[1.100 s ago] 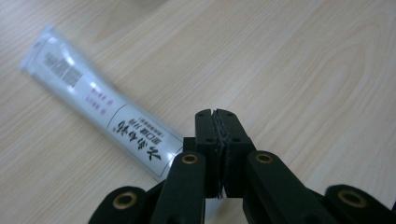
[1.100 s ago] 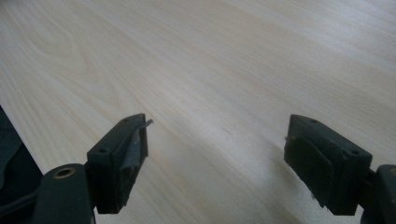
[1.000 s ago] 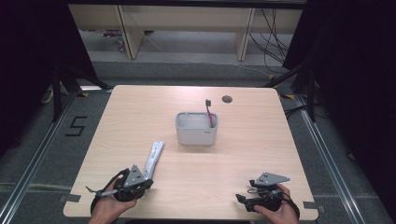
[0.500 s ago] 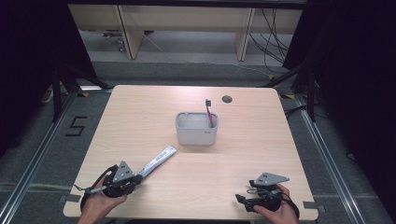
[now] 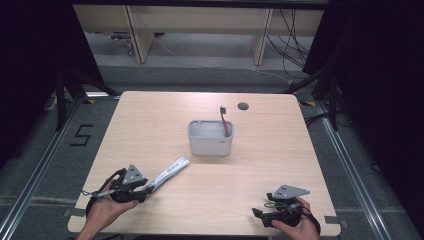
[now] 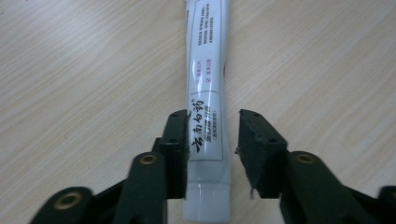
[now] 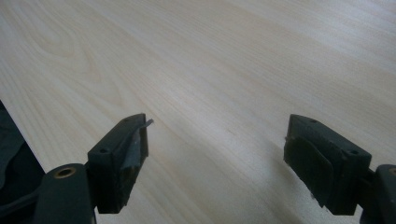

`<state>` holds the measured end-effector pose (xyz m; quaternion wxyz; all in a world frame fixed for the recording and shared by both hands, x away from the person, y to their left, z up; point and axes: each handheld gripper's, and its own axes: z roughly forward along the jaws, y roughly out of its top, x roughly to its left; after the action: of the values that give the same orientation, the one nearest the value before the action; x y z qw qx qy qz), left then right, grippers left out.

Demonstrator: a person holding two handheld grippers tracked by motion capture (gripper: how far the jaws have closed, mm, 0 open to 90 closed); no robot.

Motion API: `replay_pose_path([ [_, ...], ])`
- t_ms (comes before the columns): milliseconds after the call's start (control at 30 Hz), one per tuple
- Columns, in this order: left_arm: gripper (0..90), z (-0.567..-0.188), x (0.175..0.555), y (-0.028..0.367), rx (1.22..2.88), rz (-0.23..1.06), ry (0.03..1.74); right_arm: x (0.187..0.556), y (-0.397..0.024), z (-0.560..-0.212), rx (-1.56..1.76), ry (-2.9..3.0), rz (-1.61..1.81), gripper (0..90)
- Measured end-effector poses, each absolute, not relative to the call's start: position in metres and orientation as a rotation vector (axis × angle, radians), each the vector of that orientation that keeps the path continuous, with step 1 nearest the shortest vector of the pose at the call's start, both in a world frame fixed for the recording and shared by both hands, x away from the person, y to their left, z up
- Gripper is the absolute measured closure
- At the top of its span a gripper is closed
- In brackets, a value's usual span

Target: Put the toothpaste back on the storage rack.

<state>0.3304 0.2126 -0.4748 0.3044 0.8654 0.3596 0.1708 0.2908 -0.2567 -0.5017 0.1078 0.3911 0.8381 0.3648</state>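
- Toothpaste tube (image 6: 205, 107) is seen lying flat on the wooden table (image 5: 260, 165), its capped end between the jaws of the left gripper (image 6: 212, 140) in the left gripper view.
- The left gripper's jaws have just been opening. The tube is touched, or very nearly touched, by the left-hand pad in that view, and a clear gap is left at the other pad; the tube is not clamped.
- In the high view, the left gripper (image 5: 145, 189) is found at the near left of the table, with the tube (image 5: 170, 171) reaching away from its tips.
- The left gripper is carried low over the tabletop in the person's left hand (image 5: 107, 207), which enters from the bottom edge; the jaws are aimed forward and to the right, in line with the tube.
- The tube's long axis is set on a diagonal in the high view: the capped end lies at the gripper, and the flat crimped end points up and right, towards the grey holder (image 5: 210, 137).
- The holder stands at the table's middle, well apart from the tube, with a toothbrush (image 5: 225, 120) upright in it.
- The right gripper (image 5: 259, 214) is held low at the near right corner; in the right gripper view its jaws are spread wide over bare wood, with nothing between them.
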Motion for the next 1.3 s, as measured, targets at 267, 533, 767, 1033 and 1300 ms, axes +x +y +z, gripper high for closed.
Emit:
replay_pose_path([
  [267,44.7,-0.475,0.347,0.203,2.356,0.382,1.001,0.29,-0.257,-0.501,1.19,2.47,1.091,22.6],
  [533,43.1,-0.478,0.358,0.192,2.397,0.366,1.01,0.29,-0.257,-0.501,1.175,2.47,1.087,22.6],
  [767,45.6,-0.481,0.366,0.186,2.429,0.354,1.007,0.29,-0.257,-0.501,1.191,2.47,1.086,22.6],
  [1033,50.5,-0.484,0.379,0.184,2.492,0.311,1.033,0.29,-0.257,-0.501,1.182,2.477,1.097,22.6],
  [1300,53.6,-0.484,0.386,0.177,2.524,0.3,1.033,0.29,-0.257,-0.501,1.19,2.474,1.085,22.6],
])
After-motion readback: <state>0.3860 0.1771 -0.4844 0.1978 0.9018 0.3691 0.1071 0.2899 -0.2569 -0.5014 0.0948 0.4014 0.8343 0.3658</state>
